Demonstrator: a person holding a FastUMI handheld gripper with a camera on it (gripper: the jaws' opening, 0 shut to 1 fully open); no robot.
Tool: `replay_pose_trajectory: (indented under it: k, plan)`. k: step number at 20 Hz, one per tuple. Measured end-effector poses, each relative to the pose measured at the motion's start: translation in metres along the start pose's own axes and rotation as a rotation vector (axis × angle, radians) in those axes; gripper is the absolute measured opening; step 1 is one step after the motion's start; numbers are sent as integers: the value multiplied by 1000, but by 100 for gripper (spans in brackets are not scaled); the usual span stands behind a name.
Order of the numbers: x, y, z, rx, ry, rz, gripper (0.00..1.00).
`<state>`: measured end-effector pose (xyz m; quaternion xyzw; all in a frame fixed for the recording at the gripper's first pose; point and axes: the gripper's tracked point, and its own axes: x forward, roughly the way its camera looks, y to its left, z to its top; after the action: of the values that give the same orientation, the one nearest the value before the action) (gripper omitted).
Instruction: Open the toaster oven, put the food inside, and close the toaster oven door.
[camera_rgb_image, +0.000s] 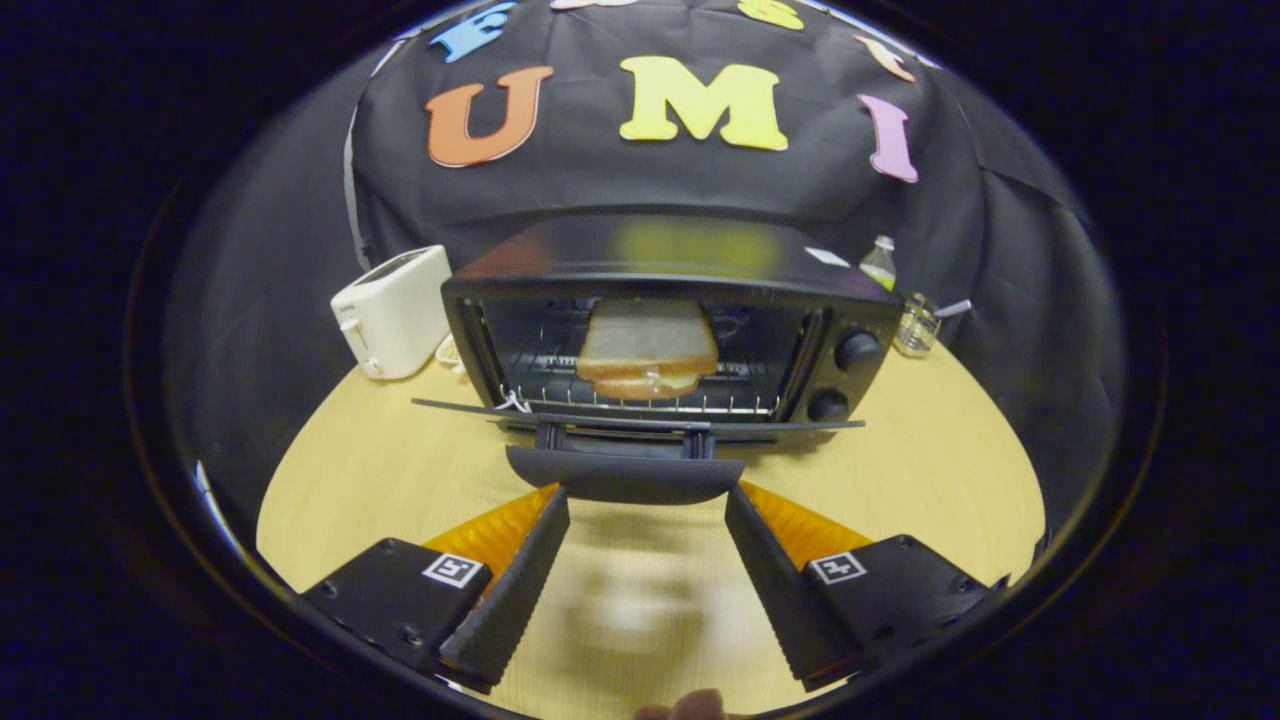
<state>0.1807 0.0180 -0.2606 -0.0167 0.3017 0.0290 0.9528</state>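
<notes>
Currently gripper (645, 497) wide open, holding nothing, fingers flanking handle of dropped door (625, 473). Sandwich (647, 350) sits on rack inside toaster oven (670, 335), far side of table (380, 470).

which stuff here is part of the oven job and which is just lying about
Job: toaster oven, its open door with handle, sandwich on the rack inside, gripper open just before the handle.
Lying about: white toaster, bottle, glass jar.
</notes>
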Motion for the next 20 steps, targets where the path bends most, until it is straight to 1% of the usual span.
replay_pose_trajectory:
  k: [2, 4, 9, 13, 18, 20]
  plan:
    - [6, 1, 29, -17, -33, 5, 100]
    - [1, 6, 56, -30, -79, 21, 100]
    - [-33, 20, 107, -23, -177, 60, 100]
    - [-78, 10, 136, -9, -251, 34, 100]
    - [-148, -6, 166, 6, -351, 6, 100]
    - [-176, -18, 176, 13, -391, -42, 100]
